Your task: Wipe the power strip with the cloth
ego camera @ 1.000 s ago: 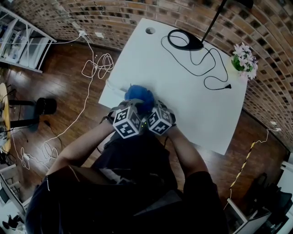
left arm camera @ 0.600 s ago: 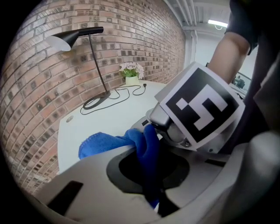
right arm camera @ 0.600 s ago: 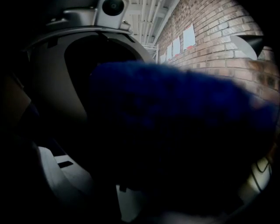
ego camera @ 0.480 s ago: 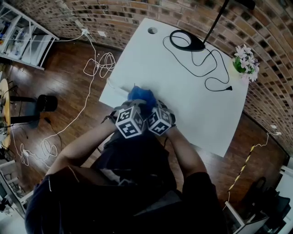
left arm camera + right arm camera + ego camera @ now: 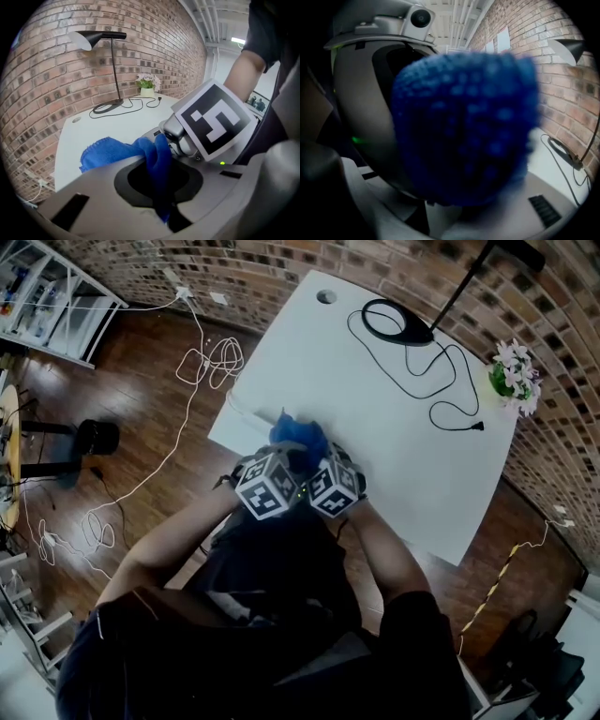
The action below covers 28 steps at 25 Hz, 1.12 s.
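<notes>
Head view: both grippers meet at the near left corner of the white bench, marker cubes side by side, with the blue cloth bunched just ahead of them. The left gripper has its fingers closed on a fold of the cloth; in the left gripper view the fabric runs down through the narrow gap between them. The right gripper sits just beside it, and in the right gripper view the cloth fills nearly everything in front, so I cannot tell whether those fingers clamp anything. The power strip cannot be made out; the cloth and the grippers cover that spot. A thin white cable leaves the bench edge near the cloth.

Well apart, at the far end of the bench, stand a black lamp base with its black cord looping across the top, a small pot of flowers in the right corner, and a round hole. White cables coil on the wooden floor to the left, near a black stool and a shelf.
</notes>
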Each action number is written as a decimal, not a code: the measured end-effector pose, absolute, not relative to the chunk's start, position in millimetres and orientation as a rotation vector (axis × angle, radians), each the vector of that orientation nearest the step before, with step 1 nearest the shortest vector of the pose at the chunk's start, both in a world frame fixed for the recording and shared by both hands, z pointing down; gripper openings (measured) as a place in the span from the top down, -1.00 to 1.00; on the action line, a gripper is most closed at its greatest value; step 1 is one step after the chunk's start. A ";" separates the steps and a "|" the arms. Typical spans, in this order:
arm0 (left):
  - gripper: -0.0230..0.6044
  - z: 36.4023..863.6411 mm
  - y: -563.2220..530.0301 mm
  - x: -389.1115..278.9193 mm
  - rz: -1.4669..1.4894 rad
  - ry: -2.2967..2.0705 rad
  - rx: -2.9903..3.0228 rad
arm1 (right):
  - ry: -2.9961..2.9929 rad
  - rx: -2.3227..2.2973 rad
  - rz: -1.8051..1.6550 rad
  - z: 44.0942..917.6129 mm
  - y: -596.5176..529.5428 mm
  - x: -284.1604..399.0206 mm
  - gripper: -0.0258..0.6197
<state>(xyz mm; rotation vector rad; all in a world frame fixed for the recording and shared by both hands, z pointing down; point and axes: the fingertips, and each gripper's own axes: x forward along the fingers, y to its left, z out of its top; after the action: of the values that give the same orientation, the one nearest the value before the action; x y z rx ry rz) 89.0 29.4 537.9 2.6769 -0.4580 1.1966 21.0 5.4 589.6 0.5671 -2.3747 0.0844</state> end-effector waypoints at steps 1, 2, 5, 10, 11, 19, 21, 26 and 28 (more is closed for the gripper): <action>0.84 537.9 29.7 89.1 1.209 -0.456 2.678 | -2.376 0.570 0.081 589.4 5.3 20.5 0.44; 0.84 538.1 30.2 89.4 1.228 -0.454 2.680 | -2.377 0.576 0.075 590.0 5.2 20.7 0.44; 0.84 538.1 33.3 90.1 1.271 -0.457 2.686 | -2.373 0.588 0.066 592.5 6.0 21.4 0.44; 0.84 538.4 34.7 88.1 1.266 -0.476 2.724 | -2.383 0.583 0.056 587.4 8.5 18.4 0.44; 0.83 538.5 34.6 87.7 1.266 -0.472 2.728 | -2.383 0.586 0.052 587.3 8.2 18.9 0.44; 0.83 538.2 8.7 50.0 1.234 -0.541 2.725 | -2.375 0.590 0.075 588.2 5.8 22.4 0.44; 0.83 538.0 5.1 44.5 1.227 -0.527 2.724 | -2.370 0.591 0.091 588.4 5.8 22.2 0.44; 0.83 536.8 1.0 37.7 1.194 -0.510 2.749 | -2.370 0.589 0.103 587.7 5.8 20.3 0.43; 0.83 536.4 -3.5 31.8 1.164 -0.525 2.743 | -2.370 0.590 0.102 587.2 5.8 20.3 0.43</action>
<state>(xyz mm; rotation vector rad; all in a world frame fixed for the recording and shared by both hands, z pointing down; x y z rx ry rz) 31.8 -3.5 536.4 2.7433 -0.5249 1.1643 20.3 5.8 587.2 0.5899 -2.3699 0.1024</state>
